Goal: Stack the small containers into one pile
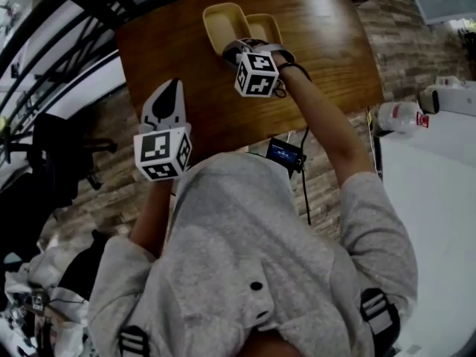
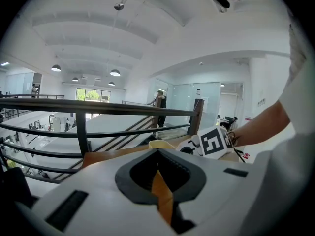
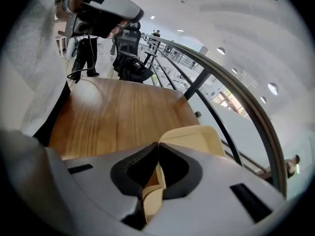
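Evidently, in the head view, two cream containers lay side by side at the upper middle of the frame, near the far edge of the table [image 1: 335,43]. The left container [image 1: 225,19] was touching or just beside the right container [image 1: 266,27]. The right gripper [image 1: 236,49] sat at their near edges. Which of the two it held could not be settled here, though the left one seemed likelier. The left gripper [image 1: 169,89] hung well apart at middle left, above the table's near part.

Left gripper view: its jaws were together with nothing between them. A container edge [image 2: 160,143] showed just above them at centre.

Right gripper view: the jaws were clamped on the thin rim of a container [image 3: 197,136], whose body stood out right of centre.

Risk, as judged: a pinch on one stretch of rim leaves the container free to swing or slip out, more so if it tilts. Setting it in askew could jam it, or push the unheld one toward the table edge, since the left gripper steadied nothing.
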A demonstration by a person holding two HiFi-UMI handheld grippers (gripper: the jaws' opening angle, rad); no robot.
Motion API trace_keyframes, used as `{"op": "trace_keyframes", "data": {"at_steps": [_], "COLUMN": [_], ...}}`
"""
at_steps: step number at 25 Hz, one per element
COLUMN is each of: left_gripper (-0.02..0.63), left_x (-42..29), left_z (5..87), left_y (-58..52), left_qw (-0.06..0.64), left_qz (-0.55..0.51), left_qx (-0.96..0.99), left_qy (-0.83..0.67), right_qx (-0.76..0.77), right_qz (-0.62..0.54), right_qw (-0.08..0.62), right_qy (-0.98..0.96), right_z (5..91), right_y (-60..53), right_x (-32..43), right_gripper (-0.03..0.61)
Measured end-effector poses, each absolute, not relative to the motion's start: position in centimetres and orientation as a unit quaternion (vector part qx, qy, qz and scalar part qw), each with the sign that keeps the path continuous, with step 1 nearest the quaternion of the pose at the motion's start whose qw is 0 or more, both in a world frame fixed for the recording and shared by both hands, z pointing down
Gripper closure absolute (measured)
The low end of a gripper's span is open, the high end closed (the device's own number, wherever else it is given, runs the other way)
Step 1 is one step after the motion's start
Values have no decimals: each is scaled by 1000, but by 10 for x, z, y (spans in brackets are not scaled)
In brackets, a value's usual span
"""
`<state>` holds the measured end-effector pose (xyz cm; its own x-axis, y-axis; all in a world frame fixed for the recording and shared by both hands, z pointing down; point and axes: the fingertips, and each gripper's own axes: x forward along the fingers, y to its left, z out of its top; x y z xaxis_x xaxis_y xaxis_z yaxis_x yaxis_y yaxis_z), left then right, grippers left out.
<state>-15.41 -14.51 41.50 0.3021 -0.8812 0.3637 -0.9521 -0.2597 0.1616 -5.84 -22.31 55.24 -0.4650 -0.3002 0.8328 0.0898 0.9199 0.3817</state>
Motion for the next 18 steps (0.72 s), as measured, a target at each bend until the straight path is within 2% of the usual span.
{"op": "trace_keyframes", "data": {"at_steps": [18], "left_gripper": [600], "left_x": [-109], "left_z": [418], "left_y": [-159], "left_qw": [175], "left_qz": [107], "left_qx": [815], "left_qy": [-541], "right_qx": [136], "right_qz": [-149], "right_qw": [553], "right_qy": [-808], "right_z": [556], "right_y": [-240], "right_x": [48], "right_gripper": [554]}}
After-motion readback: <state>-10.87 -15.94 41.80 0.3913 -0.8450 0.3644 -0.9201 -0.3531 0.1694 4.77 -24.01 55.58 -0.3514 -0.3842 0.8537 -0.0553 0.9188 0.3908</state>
